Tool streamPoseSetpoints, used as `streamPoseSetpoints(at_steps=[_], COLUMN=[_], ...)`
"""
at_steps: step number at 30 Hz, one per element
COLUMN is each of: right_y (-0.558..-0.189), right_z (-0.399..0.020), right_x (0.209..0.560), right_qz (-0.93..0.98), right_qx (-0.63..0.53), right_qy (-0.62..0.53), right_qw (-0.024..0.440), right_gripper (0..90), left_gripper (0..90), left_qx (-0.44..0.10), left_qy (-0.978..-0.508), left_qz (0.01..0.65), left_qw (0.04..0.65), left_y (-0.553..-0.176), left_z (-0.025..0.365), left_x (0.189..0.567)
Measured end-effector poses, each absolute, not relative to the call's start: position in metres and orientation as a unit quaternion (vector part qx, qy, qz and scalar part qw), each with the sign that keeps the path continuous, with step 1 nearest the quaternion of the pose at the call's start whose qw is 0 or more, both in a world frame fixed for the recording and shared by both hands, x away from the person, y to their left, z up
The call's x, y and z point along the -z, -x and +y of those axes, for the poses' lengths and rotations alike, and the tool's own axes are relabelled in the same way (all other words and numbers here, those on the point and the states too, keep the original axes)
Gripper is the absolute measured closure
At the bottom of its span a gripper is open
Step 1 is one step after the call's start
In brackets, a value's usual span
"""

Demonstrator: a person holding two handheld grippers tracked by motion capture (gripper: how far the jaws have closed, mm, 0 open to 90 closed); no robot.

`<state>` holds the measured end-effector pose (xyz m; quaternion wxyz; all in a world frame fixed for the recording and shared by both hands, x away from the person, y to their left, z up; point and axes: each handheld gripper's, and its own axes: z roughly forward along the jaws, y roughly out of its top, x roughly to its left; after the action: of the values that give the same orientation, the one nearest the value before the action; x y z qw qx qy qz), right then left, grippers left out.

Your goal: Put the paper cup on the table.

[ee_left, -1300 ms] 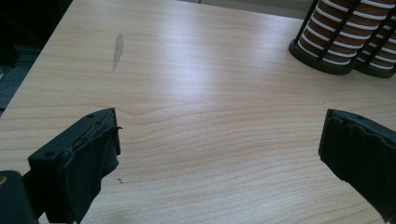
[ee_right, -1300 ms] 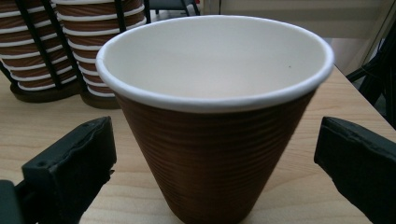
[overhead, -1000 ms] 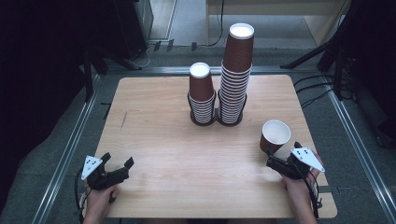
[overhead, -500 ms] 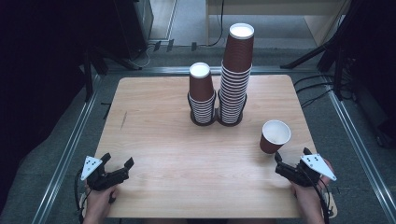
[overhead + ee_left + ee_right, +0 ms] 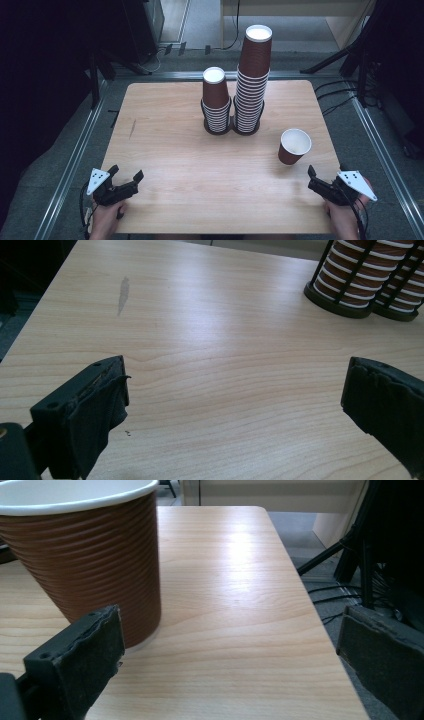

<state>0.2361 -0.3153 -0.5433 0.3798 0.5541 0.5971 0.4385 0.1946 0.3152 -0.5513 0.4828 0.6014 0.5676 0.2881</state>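
Single cup (image 5: pixel 294 145) upright on bench (image 5: pixel 165 125), right gripper (image 5: pixel 316 181) just beside, left gripper (image 5: pixel 126 181) well apart, both jaws spread, holding nothing.

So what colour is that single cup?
Brown ribbed outside, white rim and inside; the cup shows best in the right gripper view.

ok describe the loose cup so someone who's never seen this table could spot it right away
On the wooden table, two stacks of brown cups stand in black holders at the back middle. Nearer the person, toward the right edge just ahead of the right tool, sits the single cup: upright, alone, in no holder.
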Motion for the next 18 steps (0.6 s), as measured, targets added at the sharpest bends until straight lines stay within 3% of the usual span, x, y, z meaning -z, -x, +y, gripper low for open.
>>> streamPoseSetpoints(at_steps=[18], right_y=[-0.222], right_z=[-0.326], right_x=[0.544], right_qz=[0.592], right_qx=[-0.432], right_qy=[-0.558], right_qw=[0.39], right_gripper=[0.0], left_gripper=[0.0], left_qx=[-0.296], left_qy=[-0.619], left_qz=[0.548], left_qw=[0.479], left_y=[-0.182], left_z=[0.307], left_x=[0.552])
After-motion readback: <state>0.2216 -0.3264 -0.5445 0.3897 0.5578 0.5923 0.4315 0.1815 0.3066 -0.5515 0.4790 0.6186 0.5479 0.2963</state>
